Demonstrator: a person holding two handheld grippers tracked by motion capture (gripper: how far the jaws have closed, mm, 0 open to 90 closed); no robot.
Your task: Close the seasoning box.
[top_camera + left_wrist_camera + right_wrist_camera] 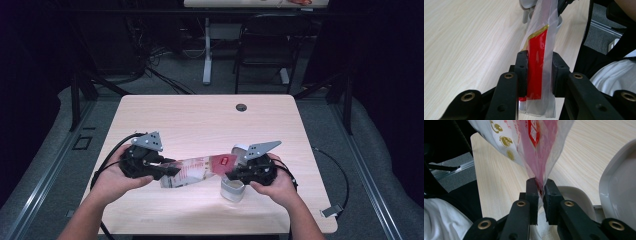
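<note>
Black jaws of the right gripper (pixel 540 185) pinch one end of a clear plastic packet (pixel 200 170); left gripper (pixel 539 70) brackets the other end, pads at its sides. Packet hangs above the table (pixel 200 120). Red label, gold emblems, writing unreadable. Grey containers (pixel 232 190) beneath; far tabletop open.

Glossy clear plastic packet (pixel 200 171) over matt pale wood-grain table (pixel 200 120).

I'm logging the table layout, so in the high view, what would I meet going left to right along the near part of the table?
Left gripper → clear plastic packet with red label → right gripper
</note>
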